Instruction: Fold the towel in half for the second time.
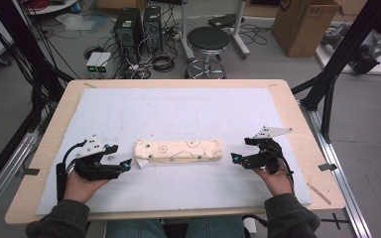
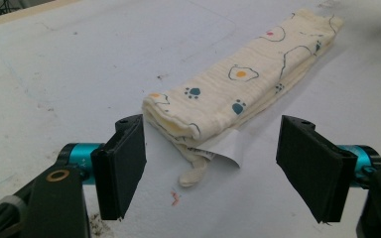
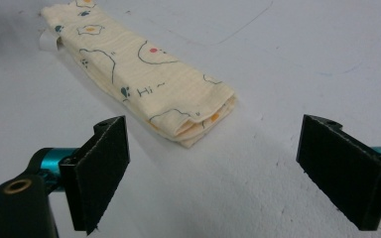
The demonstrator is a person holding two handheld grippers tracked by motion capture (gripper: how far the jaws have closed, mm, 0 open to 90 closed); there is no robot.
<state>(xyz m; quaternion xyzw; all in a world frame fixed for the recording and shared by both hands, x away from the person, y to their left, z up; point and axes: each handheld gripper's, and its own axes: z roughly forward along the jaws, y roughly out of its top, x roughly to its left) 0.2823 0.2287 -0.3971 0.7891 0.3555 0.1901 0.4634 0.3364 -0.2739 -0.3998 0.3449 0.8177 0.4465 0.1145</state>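
Note:
A cream cloth [image 1: 178, 150] printed with fried eggs and paw marks lies folded into a long strip across the middle of the white mat [image 1: 178, 114]. My left gripper [image 1: 119, 157] rests on the mat just off the strip's left end, open, jaws apart with nothing between them. In the left gripper view the near end of the cloth [image 2: 238, 89] shows its stacked layers and a white care tag [image 2: 225, 151]. My right gripper [image 1: 234, 157] sits a short gap beyond the right end, also open and empty. The right gripper view shows the cloth [image 3: 139, 74] lying ahead of the jaws.
The mat covers a wooden table [image 1: 297, 124]. On the floor behind it stand a black stool [image 1: 207, 42], two computer towers [image 1: 136, 27] with cables, and a cardboard box [image 1: 302, 25]. Black frame struts [image 1: 337, 64] rise at the right.

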